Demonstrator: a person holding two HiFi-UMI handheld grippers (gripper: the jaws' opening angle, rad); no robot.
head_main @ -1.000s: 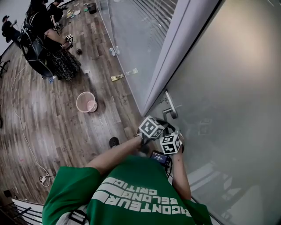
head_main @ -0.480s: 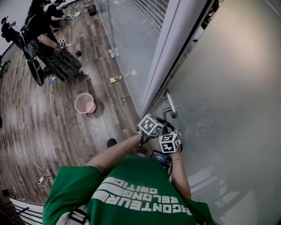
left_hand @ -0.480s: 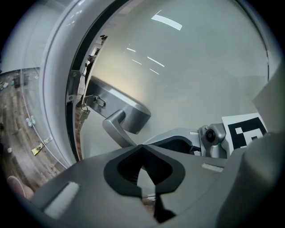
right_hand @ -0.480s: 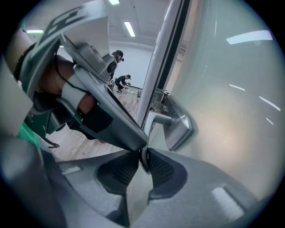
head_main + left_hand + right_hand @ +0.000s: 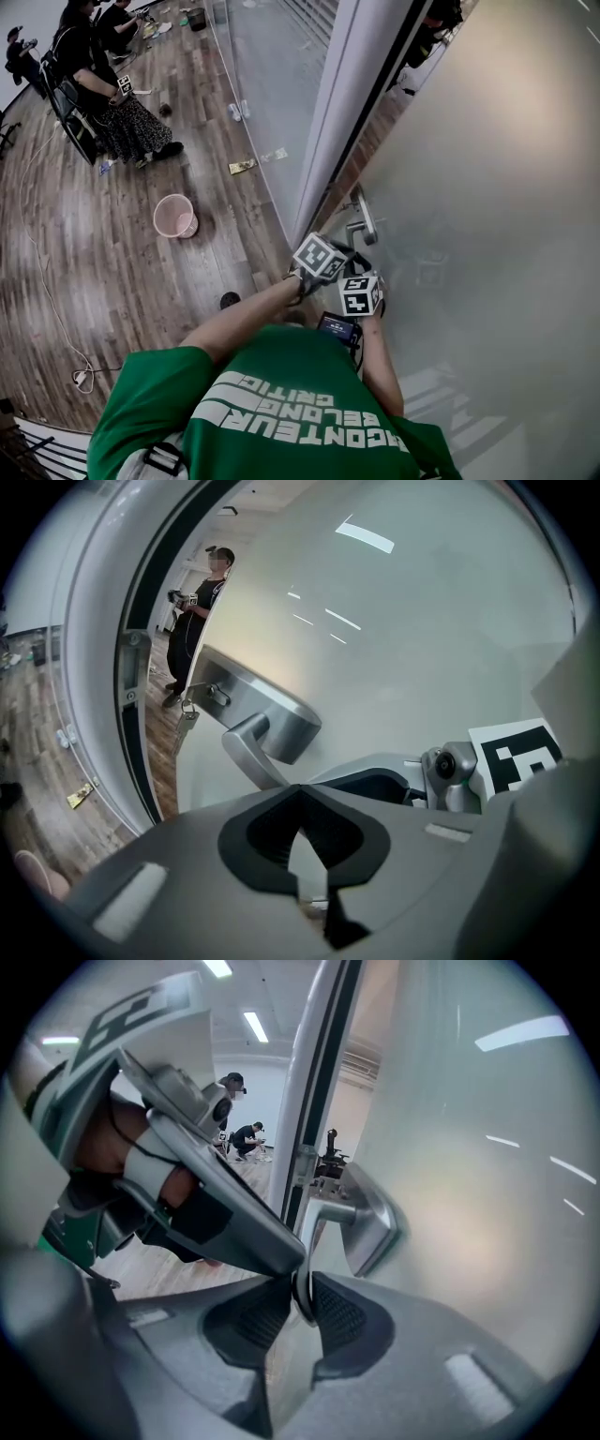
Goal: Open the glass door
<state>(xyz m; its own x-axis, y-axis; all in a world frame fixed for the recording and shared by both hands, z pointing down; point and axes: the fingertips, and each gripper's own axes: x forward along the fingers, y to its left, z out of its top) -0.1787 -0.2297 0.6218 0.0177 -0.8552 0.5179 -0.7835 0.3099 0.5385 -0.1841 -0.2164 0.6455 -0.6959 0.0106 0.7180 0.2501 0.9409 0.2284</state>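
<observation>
Now, right gripper (image 5: 302, 1297): clamped on the end of the lever handle (image 5: 328, 1215).
Left gripper (image 5: 298, 794): jaws drawn together, tips up against that lever, just beside your right one.
Glass door (image 5: 487, 187): frosted, ahead on your right, standing slightly ajar from the door frame (image 5: 352, 84).

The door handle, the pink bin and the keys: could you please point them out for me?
door handle (image 5: 253, 755): left gripper view, on the lever's bend.
pink bin (image 5: 174, 217): head view, on its open top.
keys (image 5: 185, 712): left gripper view, on the hanging bunch.
</observation>
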